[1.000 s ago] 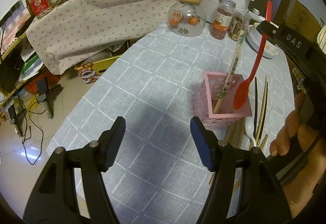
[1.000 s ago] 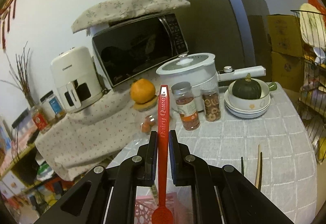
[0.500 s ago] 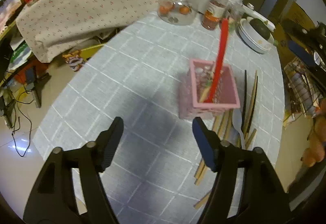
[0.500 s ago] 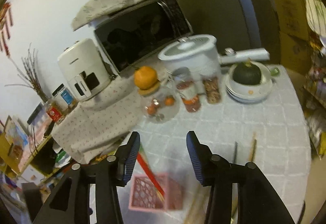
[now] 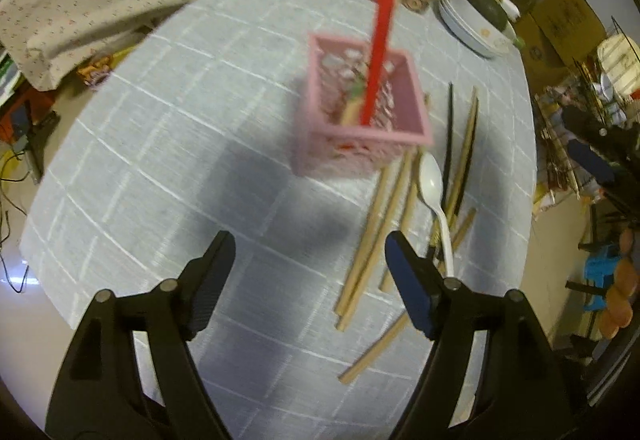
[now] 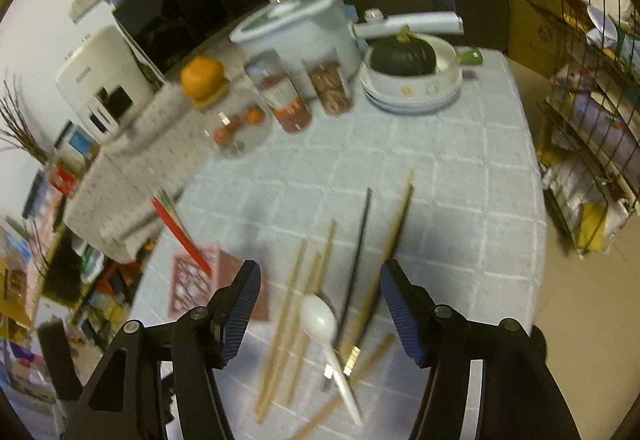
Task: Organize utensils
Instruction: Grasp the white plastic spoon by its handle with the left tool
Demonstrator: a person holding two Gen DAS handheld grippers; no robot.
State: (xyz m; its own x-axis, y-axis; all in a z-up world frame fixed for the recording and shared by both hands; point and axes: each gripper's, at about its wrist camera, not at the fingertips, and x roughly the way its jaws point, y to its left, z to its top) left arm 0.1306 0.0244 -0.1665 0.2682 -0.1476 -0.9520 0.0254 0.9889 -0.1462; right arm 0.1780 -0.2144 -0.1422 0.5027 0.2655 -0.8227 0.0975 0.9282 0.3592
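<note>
In the left wrist view, the left gripper point(image 5: 308, 272) hangs wide apart and holds nothing above the grey checked tablecloth point(image 5: 160, 143); at 12 o'clock from it the pink basket point(image 5: 362, 119) stands with the red spoon point(image 5: 380, 35) upright inside, and at 1 o'clock a white spoon point(image 5: 434, 195) lies among loose chopsticks point(image 5: 380, 224) just beside the basket. In the right wrist view, the right gripper point(image 6: 320, 300) is also spread wide and bare, the white spoon point(image 6: 324, 328) and chopsticks point(image 6: 288, 316) lying between its fingers, the pink basket point(image 6: 196, 280) with the red spoon point(image 6: 180, 232) at 10 o'clock, and jars point(image 6: 284, 95) and a white pot point(image 6: 296, 27) toward 12 o'clock.
</note>
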